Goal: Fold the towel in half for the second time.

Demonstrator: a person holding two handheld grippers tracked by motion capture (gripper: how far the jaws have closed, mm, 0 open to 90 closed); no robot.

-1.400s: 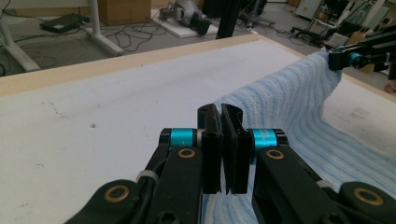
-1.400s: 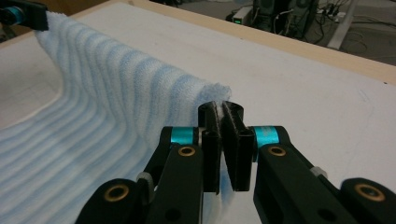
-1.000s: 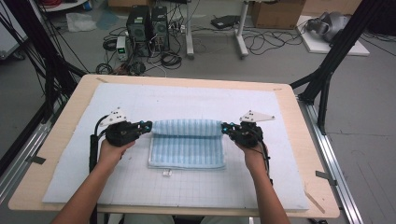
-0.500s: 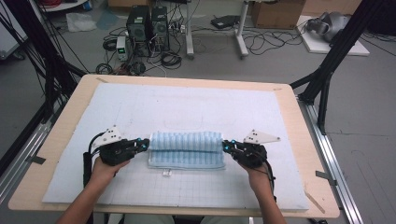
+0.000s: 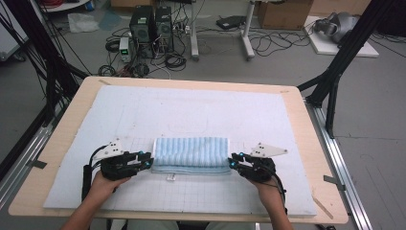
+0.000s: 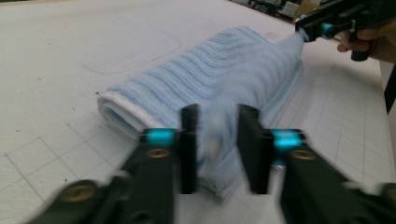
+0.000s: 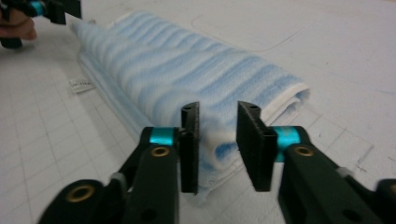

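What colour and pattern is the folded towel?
Light blue with paler ribbed stripes and a white edge on the towel; clearest in the right gripper view.

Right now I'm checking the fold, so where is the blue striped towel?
In the high view the folded blue striped towel lies on the white grid mat, toward its near edge, between the left gripper and the right gripper.

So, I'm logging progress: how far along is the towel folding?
Done: the blue striped towel lies folded into a narrow band on the white mat. In hand: the left gripper and right gripper sit at its ends, fingers just opened. Left: any further fold.
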